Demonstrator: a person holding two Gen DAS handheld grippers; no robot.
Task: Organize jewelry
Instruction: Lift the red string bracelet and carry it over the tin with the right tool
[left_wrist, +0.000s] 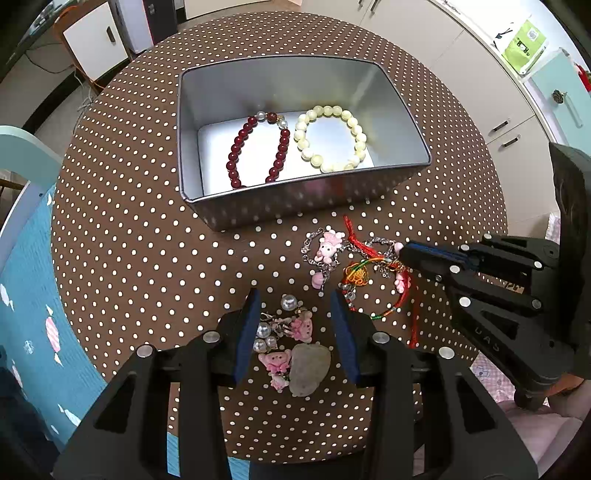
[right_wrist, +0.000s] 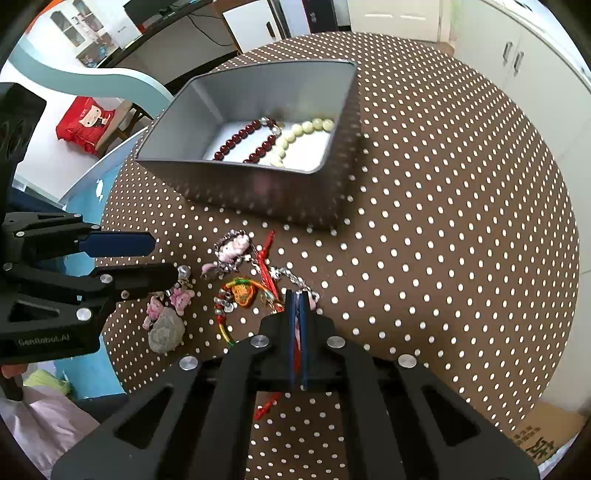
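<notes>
A silver tin box (left_wrist: 295, 199) (right_wrist: 258, 184) on the polka-dot table holds a dark red bead bracelet (left_wrist: 258, 147) (right_wrist: 243, 142) and a cream bead bracelet (left_wrist: 332, 136) (right_wrist: 295, 138). In front of it lies a tangle: a red and multicoloured cord bracelet (left_wrist: 369, 273) (right_wrist: 240, 291) and a silver chain with pink charms (left_wrist: 327, 249) (right_wrist: 232, 247). My right gripper (right_wrist: 298, 295) (left_wrist: 400, 254) is shut on the red cord bracelet. My left gripper (left_wrist: 293, 299) (right_wrist: 162, 258) is open around a pearl and pink charm bracelet (left_wrist: 284, 332) (right_wrist: 177, 295) beside a grey stone (left_wrist: 308, 369) (right_wrist: 166, 332).
The round table (left_wrist: 147, 258) (right_wrist: 443, 258) has a brown cloth with white dots. A light blue chair (left_wrist: 22, 221) stands at its left. White cabinets (left_wrist: 480, 74) line the far right wall.
</notes>
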